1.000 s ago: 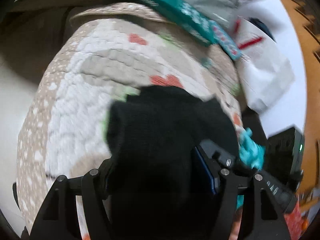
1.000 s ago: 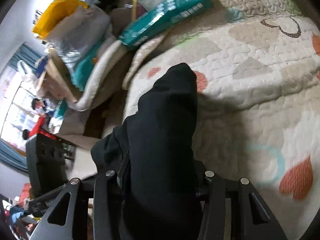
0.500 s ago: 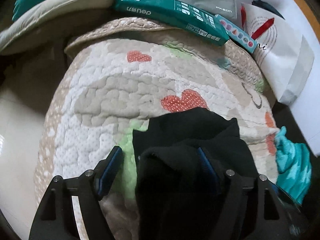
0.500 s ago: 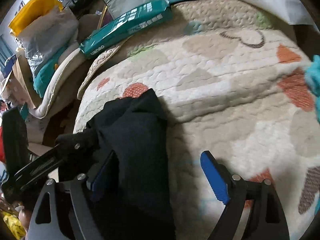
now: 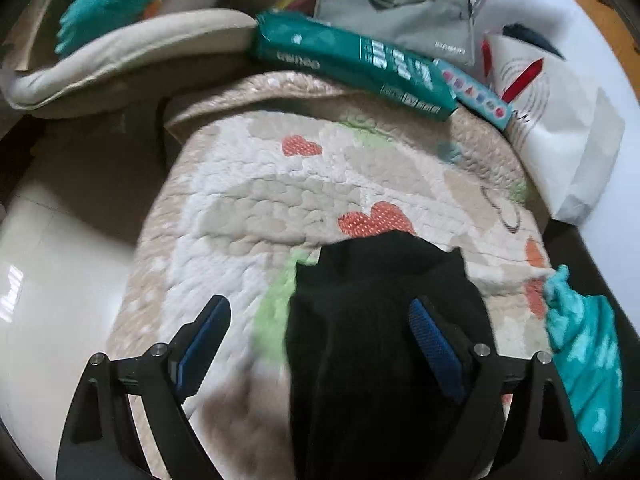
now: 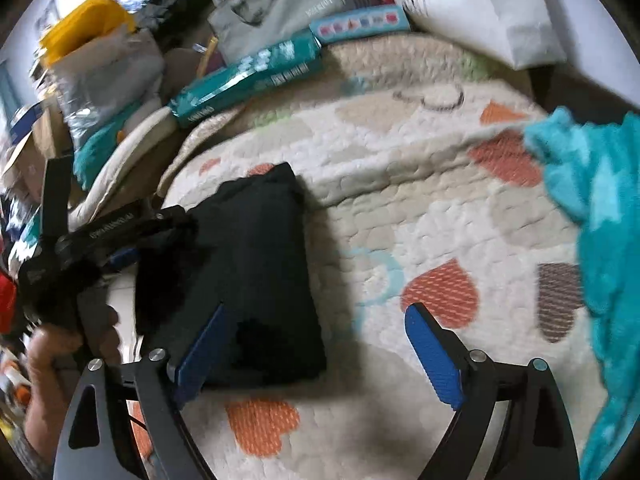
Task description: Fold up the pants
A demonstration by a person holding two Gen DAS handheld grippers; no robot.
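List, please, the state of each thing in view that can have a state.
Black pants: folded into a compact bundle, lying on the quilt, released.
Left gripper: jaws opening, pants between them, pads not pressing.
Right gripper: jaws open, only quilt between them.
Quilt: spread out flat.
Teal cloth: crumpled at the quilt's edge.
White paper bag: lying on its side.

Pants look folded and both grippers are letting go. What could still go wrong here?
1. The left gripper is opening, but the pants lie between its fingers; pulling back may snag the cloth and undo the fold.
2. The pants sit at the quilt edge, partly overhanging; a nudge might slide them off.
3. The right gripper is open beside the fold; its near finger could catch it.
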